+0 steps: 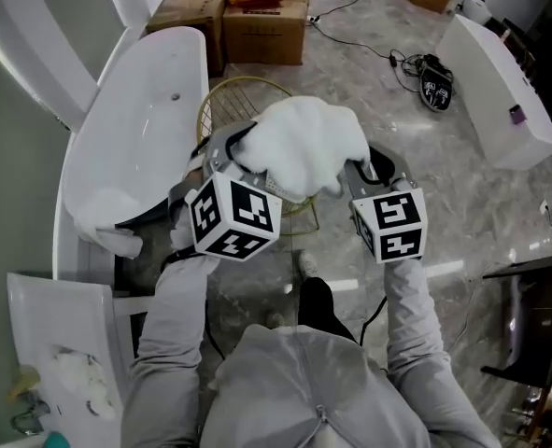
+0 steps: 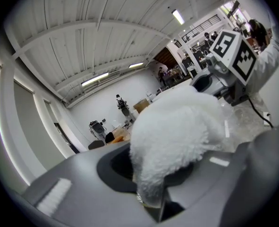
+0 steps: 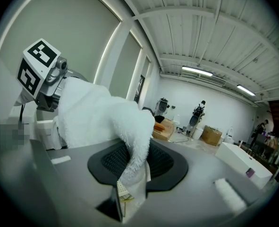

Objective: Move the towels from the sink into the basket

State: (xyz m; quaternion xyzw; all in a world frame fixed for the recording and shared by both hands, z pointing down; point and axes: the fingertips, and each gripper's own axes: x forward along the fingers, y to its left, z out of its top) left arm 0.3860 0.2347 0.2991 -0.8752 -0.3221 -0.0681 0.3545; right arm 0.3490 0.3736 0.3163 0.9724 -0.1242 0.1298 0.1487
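A fluffy white towel (image 1: 304, 147) hangs in the air between my two grippers, over the near rim of a gold wire basket (image 1: 221, 101) on the floor. My left gripper (image 1: 236, 157) is shut on the towel's left end (image 2: 177, 131). My right gripper (image 1: 355, 171) is shut on its right end (image 3: 97, 117), with a fold pinched between the jaws. Another white towel (image 1: 103, 215) lies in the white bathtub (image 1: 154, 91) at left. More white cloth (image 1: 79, 376) sits in the sink (image 1: 42, 306) at the lower left.
Cardboard boxes (image 1: 266, 17) stand behind the basket. Cables (image 1: 388, 54) and a black device (image 1: 436, 77) lie on the marble floor. A long white unit (image 1: 500, 91) stands at right and a dark table edge (image 1: 537, 278) at the lower right.
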